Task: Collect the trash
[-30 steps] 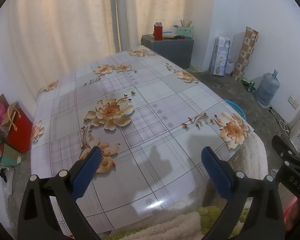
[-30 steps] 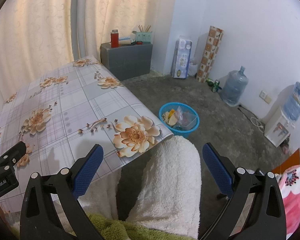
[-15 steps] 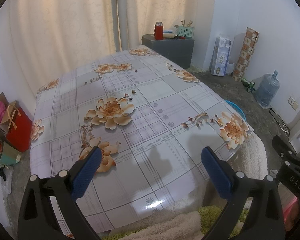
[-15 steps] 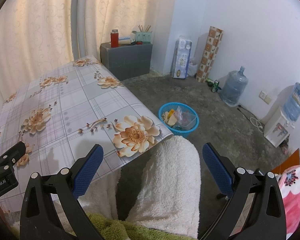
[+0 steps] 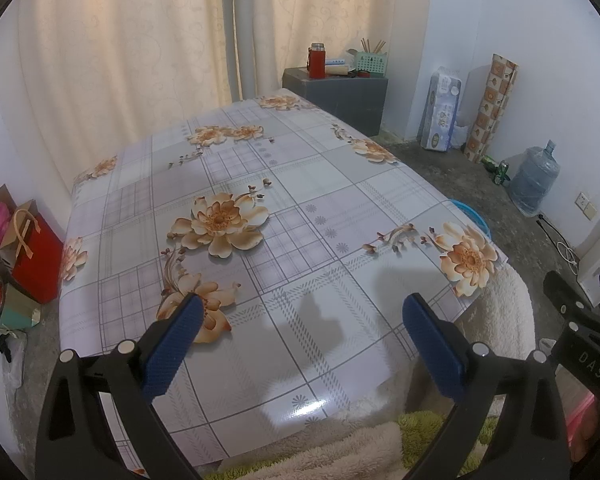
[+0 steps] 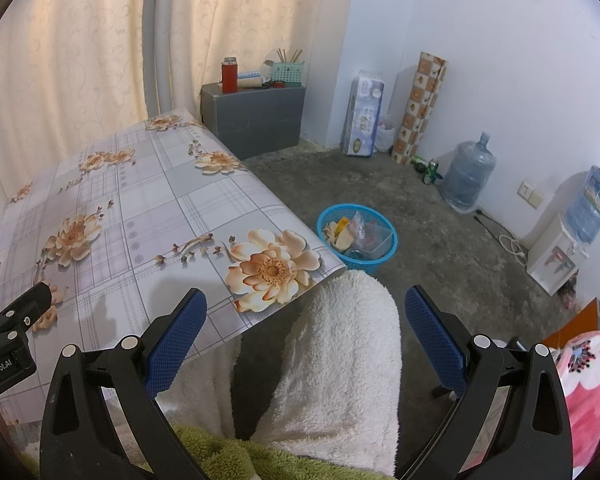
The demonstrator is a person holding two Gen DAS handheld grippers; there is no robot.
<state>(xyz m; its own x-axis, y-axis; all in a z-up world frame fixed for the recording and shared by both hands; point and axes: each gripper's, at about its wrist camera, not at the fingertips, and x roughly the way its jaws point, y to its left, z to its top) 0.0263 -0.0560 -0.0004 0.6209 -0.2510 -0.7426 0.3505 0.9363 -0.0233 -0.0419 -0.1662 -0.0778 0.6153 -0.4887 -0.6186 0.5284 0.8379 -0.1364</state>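
Note:
A blue plastic basket stands on the floor by the table's right side and holds several pieces of trash: wrappers and a clear bag. Only its rim shows past the table edge in the left wrist view. My left gripper is open and empty above the near part of the flowered table. My right gripper is open and empty over a white fleece-covered knee, near the table's corner. No trash shows on the tabletop.
A grey cabinet with a red flask stands at the back. A water bottle, cans, a tissue pack and a rolled mat line the right wall. A water dispenser is far right. Bags sit left of the table.

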